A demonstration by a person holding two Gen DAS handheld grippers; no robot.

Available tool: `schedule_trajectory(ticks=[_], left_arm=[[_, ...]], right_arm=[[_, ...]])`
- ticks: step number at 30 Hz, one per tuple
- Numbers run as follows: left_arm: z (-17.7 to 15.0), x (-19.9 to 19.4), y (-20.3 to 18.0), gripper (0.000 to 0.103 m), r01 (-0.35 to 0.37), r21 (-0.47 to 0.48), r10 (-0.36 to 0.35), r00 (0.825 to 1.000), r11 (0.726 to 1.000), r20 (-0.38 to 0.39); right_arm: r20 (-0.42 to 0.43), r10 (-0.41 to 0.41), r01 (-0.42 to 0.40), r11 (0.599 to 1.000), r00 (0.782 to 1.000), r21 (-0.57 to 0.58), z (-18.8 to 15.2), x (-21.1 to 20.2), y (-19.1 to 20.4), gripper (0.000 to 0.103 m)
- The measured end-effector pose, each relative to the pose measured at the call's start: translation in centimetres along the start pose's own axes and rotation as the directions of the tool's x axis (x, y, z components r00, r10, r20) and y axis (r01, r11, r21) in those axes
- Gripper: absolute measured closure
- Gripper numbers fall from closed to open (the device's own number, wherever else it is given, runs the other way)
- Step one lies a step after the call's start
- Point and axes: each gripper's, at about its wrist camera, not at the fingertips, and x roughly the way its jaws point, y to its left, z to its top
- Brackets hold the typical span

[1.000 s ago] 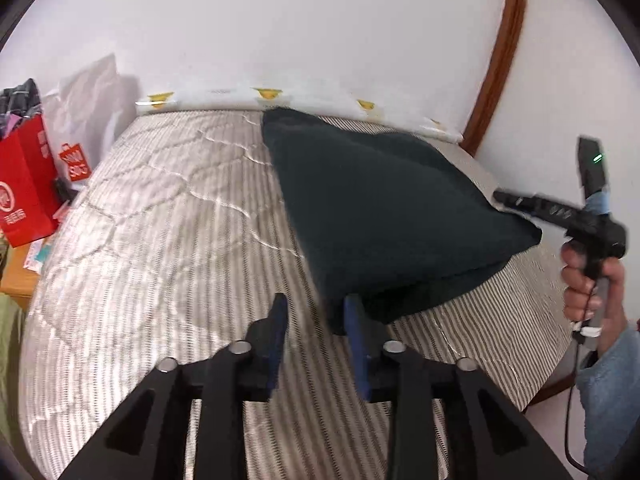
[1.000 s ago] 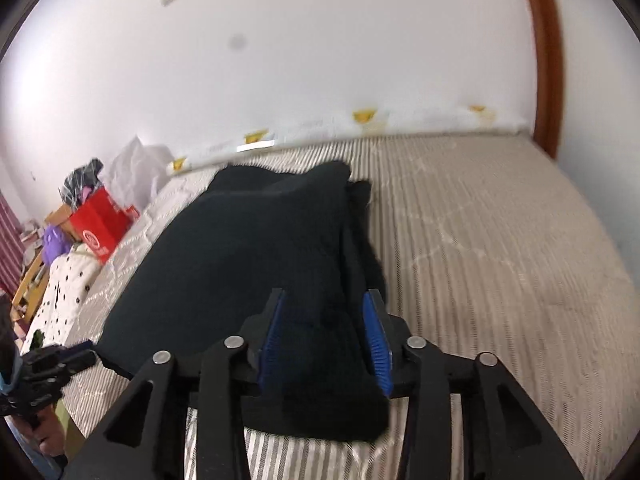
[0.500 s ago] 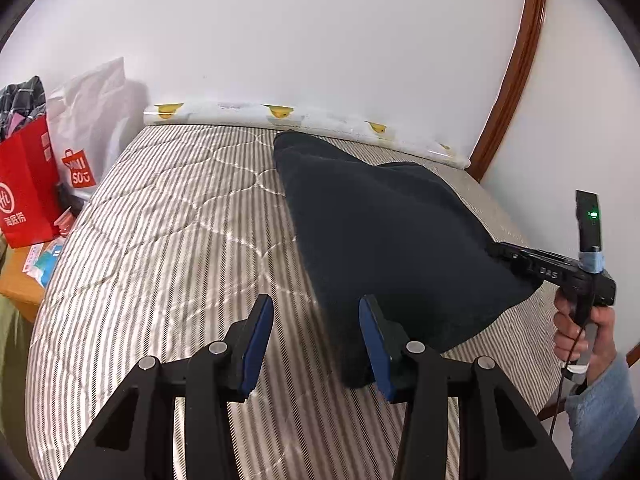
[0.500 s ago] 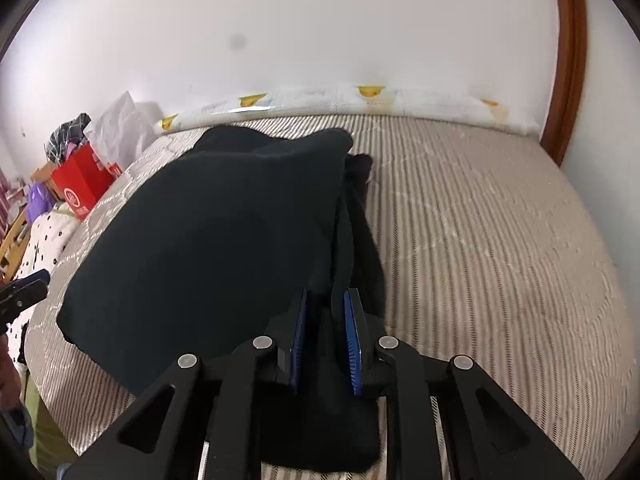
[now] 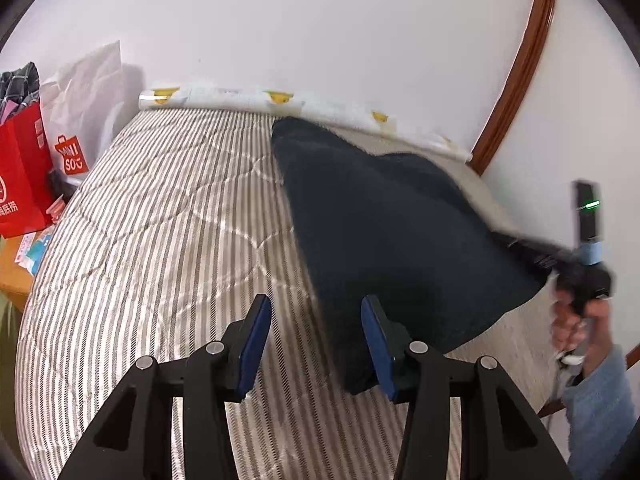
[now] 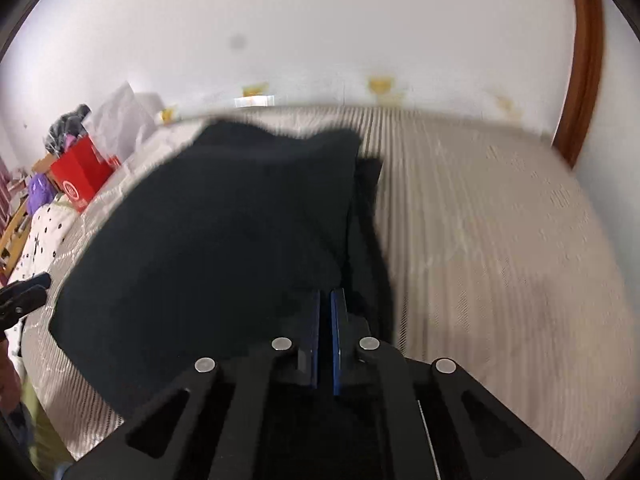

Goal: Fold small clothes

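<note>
A dark garment (image 5: 400, 240) lies folded on the striped mattress (image 5: 160, 240). My left gripper (image 5: 316, 332) stands open at the garment's near left corner. The cloth's edge runs just inside its right finger (image 5: 374, 340), and neither pad presses on it. In the right wrist view my right gripper (image 6: 326, 304) is shut on the near fold of the dark garment (image 6: 220, 240), with cloth bunched around its pads. From the left wrist view the right gripper (image 5: 520, 248) is blurred at the garment's right corner, held by a hand (image 5: 576, 320).
A red shopping bag (image 5: 20, 176) and a white bag (image 5: 88, 92) stand off the mattress's left side. A white patterned roll (image 5: 280, 100) lines the wall. A wooden door frame (image 5: 520, 60) rises at the right. Bare mattress (image 6: 500, 240) spreads right of the garment.
The right gripper's jaws have closed from apart onto the garment's near fold. The left gripper's jaws have widened, and it has slid along the garment's near corner.
</note>
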Motion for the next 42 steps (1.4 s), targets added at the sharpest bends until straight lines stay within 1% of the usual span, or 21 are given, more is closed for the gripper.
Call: schedule_trajectory(ticks=[2,3,4,7,9,11,13,15,18,20,23,24,25,28,29,31,35,37,39,40,42], left_arm=[[-0.2,0.2,0.2,0.059,-0.003,0.002,0.003,1.000,1.000,-0.004],[-0.2,0.2,0.2,0.059,0.001,0.003,-0.001,1.000,1.000,-0.003],[-0.1,0.2,0.3,0.059,0.004,0.002,-0.004,1.000,1.000,-0.002],[0.4,0.6,0.2,0.059,0.009,0.000,-0.009,1.000,1.000,-0.003],[0.6,0.6,0.1,0.058,0.016,0.000,-0.016,1.000,1.000,0.000],[0.5,0.9,0.0,0.055,0.024,0.006,-0.024,1.000,1.000,-0.004],[-0.1,2.0,-0.3,0.054,0.017,0.037,-0.015,0.999,0.999,-0.046],[-0.6,3.0,-0.7,0.054,0.000,0.085,0.008,0.996,0.996,-0.087],[-0.1,2.4,-0.8,0.054,0.003,0.104,0.004,0.998,0.995,-0.068],[0.9,2.1,-0.6,0.054,0.008,0.096,-0.004,0.999,0.995,-0.047],[3.0,2.6,-0.5,0.054,-0.017,0.088,0.020,0.999,0.996,-0.026],[3.6,3.0,-0.5,0.054,-0.022,0.085,0.025,0.999,0.996,-0.028],[4.3,3.4,-0.4,0.054,-0.027,0.080,0.030,0.999,0.996,-0.032],[6.2,4.9,-0.4,0.054,-0.027,0.076,0.031,0.999,0.997,-0.045],[6.7,5.4,-0.4,0.054,-0.028,0.082,0.032,0.998,0.996,-0.048],[7.2,6.1,-0.6,0.054,-0.044,0.092,0.049,0.997,0.995,-0.051],[8.0,7.5,-0.8,0.054,-0.051,0.104,0.057,0.997,0.993,-0.057],[8.3,8.0,-0.9,0.054,-0.051,0.109,0.057,0.997,0.993,-0.054],[8.5,8.2,-0.8,0.053,-0.046,0.104,0.052,0.997,0.994,-0.056],[8.6,8.3,-0.7,0.053,-0.043,0.100,0.049,0.997,0.994,-0.058],[8.7,8.4,-0.6,0.053,-0.038,0.094,0.044,0.997,0.995,-0.064]], right_arm=[[0.085,0.010,-0.013,0.999,0.996,0.034,0.2,-2.7,-0.9,0.100],[0.123,0.032,-0.040,0.997,0.992,0.066,0.2,-3.9,-1.5,0.100],[0.128,0.041,-0.051,0.996,0.991,0.073,0.2,-4.2,-1.6,0.100],[0.024,-0.038,0.037,0.998,0.999,0.053,0.2,-1.6,-1.3,0.099],[-0.030,-0.051,0.053,0.997,0.998,0.050,-0.3,-0.2,-1.1,0.098],[-0.042,-0.078,0.080,0.996,0.996,0.048,-0.6,-0.1,-1.1,0.092],[-0.034,-0.085,0.086,0.995,0.996,0.048,-0.4,-0.6,-1.2,0.091],[-0.018,-0.101,0.102,0.994,0.995,0.047,0.4,-1.4,-1.4,0.085],[-0.012,-0.091,0.092,0.994,0.996,0.059,2.5,-1.7,-1.9,0.073],[-0.011,-0.080,0.081,0.994,0.997,0.072,3.8,-1.3,-2.1,0.058],[-0.025,-0.033,0.035,0.995,0.999,0.094,6.4,0.6,-2.4,0.051],[-0.049,0.000,0.006,0.992,0.999,0.129,8.0,2.6,-2.8,0.051],[-0.049,0.000,0.006,0.992,0.999,0.129,8.0,2.6,-2.8,0.051],[-0.111,0.086,-0.058,0.971,0.990,0.234,10.5,7.0,-4.4,0.051],[-0.111,0.086,-0.058,0.971,0.990,0.234,10.5,7.0,-4.4,0.051],[-0.131,0.123,-0.084,0.959,0.984,0.272,11.3,8.9,-5.0,0.051],[-0.172,0.131,-0.074,0.950,0.976,0.303,12.1,12.0,-5.4,0.051],[-0.173,0.148,-0.087,0.944,0.974,0.318,12.1,12.9,-5.3,0.052],[-0.161,0.168,-0.112,0.943,0.972,0.312,12.4,13.4,-5.0,0.085],[-0.140,0.179,-0.133,0.948,0.974,0.291,12.7,13.2,-4.8,0.089],[-0.020,0.145,-0.137,0.963,0.989,0.234,13.1,11.4,-4.8,0.092]])
